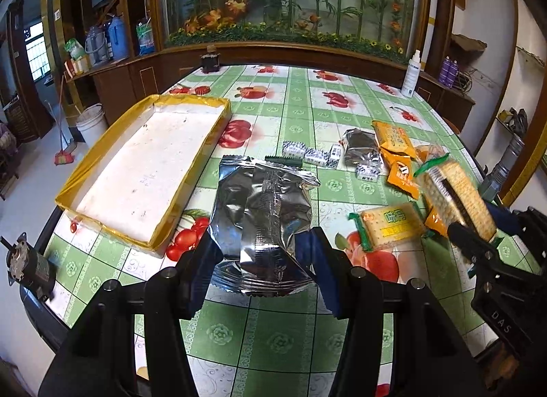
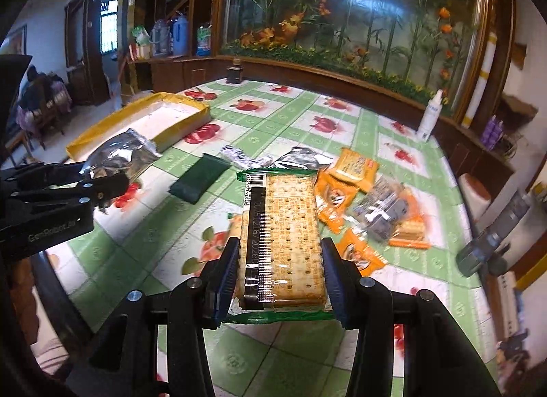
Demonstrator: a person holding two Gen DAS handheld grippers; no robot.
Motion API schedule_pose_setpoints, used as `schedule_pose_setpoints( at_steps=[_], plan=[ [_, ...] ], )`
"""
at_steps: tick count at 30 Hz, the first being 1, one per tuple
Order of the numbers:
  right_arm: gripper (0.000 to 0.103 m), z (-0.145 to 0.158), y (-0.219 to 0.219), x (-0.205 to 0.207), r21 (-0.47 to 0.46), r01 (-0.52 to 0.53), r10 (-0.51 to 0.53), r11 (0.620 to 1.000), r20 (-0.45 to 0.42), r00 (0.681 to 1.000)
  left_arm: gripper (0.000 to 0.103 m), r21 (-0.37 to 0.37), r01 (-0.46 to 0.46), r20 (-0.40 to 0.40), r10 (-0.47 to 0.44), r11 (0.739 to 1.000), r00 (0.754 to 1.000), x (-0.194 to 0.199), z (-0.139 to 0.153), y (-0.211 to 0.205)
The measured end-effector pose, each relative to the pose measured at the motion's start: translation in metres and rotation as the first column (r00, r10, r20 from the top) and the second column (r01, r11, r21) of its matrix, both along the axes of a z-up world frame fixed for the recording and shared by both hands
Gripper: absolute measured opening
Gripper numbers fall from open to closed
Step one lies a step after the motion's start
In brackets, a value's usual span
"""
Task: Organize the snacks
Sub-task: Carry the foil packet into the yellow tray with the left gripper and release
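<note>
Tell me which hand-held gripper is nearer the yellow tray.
Left. The left hand-held gripper sits just right of the yellow tray; the right hand-held gripper is farther right.

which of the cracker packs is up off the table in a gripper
The long clear-wrapped cracker pack with green ends, clamped in the right gripper. The squarer green-edged cracker pack lies flat on the tablecloth, ungripped.
</note>
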State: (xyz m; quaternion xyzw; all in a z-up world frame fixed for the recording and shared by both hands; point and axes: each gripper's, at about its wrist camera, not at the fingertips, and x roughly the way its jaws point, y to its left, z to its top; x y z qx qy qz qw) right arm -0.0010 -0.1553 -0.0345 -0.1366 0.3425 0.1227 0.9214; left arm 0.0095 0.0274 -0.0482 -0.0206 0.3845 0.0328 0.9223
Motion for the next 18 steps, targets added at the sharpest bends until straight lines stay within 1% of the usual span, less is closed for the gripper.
schedule_pose_setpoints(
  at_steps=[3, 5, 13, 18],
  plan=[
    [0.048, -0.0024, 0.0043, 0.0024, -0.061, 0.028, -0.027, 0.998, 0.024, 0.999, 0.052, 0.002, -0.002, -0.008, 0.002, 1.0, 1.0, -0.0008, -0.0025, -0.0007],
    [0.048, -0.0037, 0.0043, 0.0043, -0.085, 0.039, -0.037, 0.996, 0.029, 0.999, 0.052, 0.005, 0.001, -0.01, -0.001, 1.0, 1.0, -0.0012, -0.0025, -0.0024],
    [0.048, -0.0024, 0.0038, 0.0078, -0.128, 0.059, -0.053, 0.99, 0.056, 0.997, 0.052, 0.01, 0.017, -0.009, -0.017, 1.0, 1.0, -0.0011, -0.0001, -0.0089],
    [0.048, -0.0023, 0.0054, 0.0078, -0.135, 0.059, -0.051, 0.989, 0.064, 0.997, 0.052, 0.003, 0.015, -0.014, -0.015, 1.0, 1.0, 0.0001, -0.0015, -0.0072]
  ],
)
